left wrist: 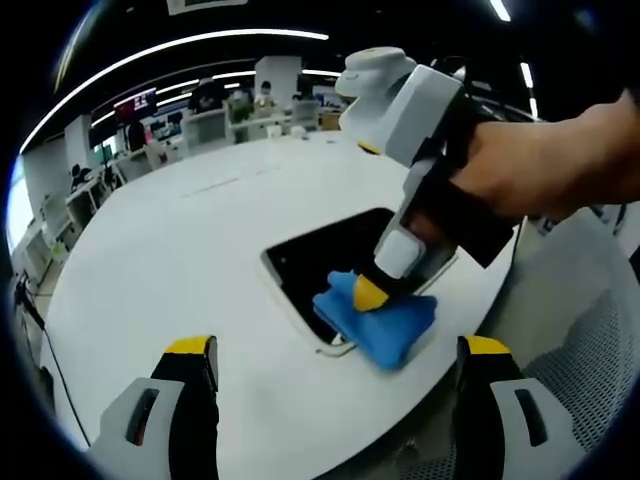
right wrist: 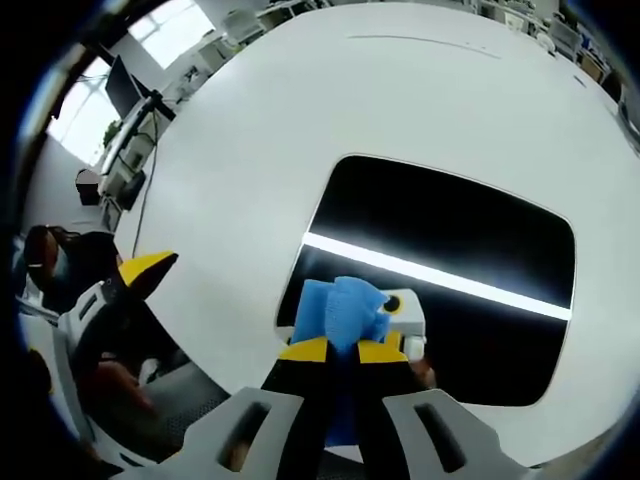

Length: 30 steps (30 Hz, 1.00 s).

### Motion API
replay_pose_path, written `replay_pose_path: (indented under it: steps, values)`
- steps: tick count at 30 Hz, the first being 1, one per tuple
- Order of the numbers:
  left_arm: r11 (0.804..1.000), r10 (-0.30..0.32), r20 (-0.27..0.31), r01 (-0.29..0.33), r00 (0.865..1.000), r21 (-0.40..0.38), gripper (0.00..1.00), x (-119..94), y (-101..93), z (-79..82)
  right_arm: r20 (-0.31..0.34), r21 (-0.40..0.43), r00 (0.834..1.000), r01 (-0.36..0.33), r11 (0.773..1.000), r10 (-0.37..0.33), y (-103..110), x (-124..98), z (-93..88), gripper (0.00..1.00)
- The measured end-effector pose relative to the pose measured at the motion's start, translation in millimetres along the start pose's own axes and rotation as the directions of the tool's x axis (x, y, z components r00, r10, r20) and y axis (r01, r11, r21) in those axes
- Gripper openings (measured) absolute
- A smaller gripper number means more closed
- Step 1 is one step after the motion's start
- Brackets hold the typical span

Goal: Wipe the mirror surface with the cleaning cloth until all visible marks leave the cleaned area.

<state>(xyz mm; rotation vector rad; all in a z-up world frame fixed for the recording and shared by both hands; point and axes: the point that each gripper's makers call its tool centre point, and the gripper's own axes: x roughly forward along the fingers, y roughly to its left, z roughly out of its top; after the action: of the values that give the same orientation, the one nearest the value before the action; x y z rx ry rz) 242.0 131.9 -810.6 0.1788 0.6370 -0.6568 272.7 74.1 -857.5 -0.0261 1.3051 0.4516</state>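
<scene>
A dark rectangular mirror (left wrist: 320, 250) (right wrist: 450, 250) lies flat on the white table and reflects a bright ceiling light strip. The blue cleaning cloth (left wrist: 385, 325) (right wrist: 335, 305) is pressed onto the mirror's near end. My right gripper (left wrist: 372, 293) (right wrist: 343, 350), held by a hand, is shut on the cloth and comes in from the right of the left gripper view. My left gripper (left wrist: 337, 375) hovers over the table's near edge, its jaws wide apart with nothing between them. It also shows at the left of the right gripper view, left gripper (right wrist: 120, 295).
The round white table (left wrist: 180, 240) (right wrist: 250, 130) is bare around the mirror. A grey mesh chair (left wrist: 590, 370) stands by the table's near edge. Desks, monitors and people (left wrist: 205, 95) fill the far room.
</scene>
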Motion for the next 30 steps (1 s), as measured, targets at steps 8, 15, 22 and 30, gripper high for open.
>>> replay_pose_path:
  steps: [8, 15, 22, 30]
  values:
    - [1.000, 0.000, -0.002, 0.000, 1.000, 0.000, 1.00, 0.4, 0.1, -0.1, -0.001, -0.001, 1.000, -0.004, 1.000, 0.004, 1.6, -0.3, 0.3, 0.02]
    - [1.000, 0.004, 0.000, -0.004, 1.000, -0.004, 1.00, -0.1, 0.8, 0.2, 0.004, -0.004, 1.000, -0.012, 1.000, 0.012, 5.6, 1.8, 2.3, 0.02]
    - [1.000, 0.008, 0.002, -0.008, 1.000, -0.007, 1.00, -0.4, 1.6, 0.5, -0.002, -0.015, 1.000, -0.014, 1.000, 0.014, 8.0, 4.2, 4.0, 0.02]
    - [1.000, 0.010, 0.003, -0.010, 1.000, -0.009, 1.00, -0.4, 2.2, 0.7, -0.004, -0.021, 1.000, -0.021, 1.000, 0.021, 17.1, 7.2, 6.3, 0.02]
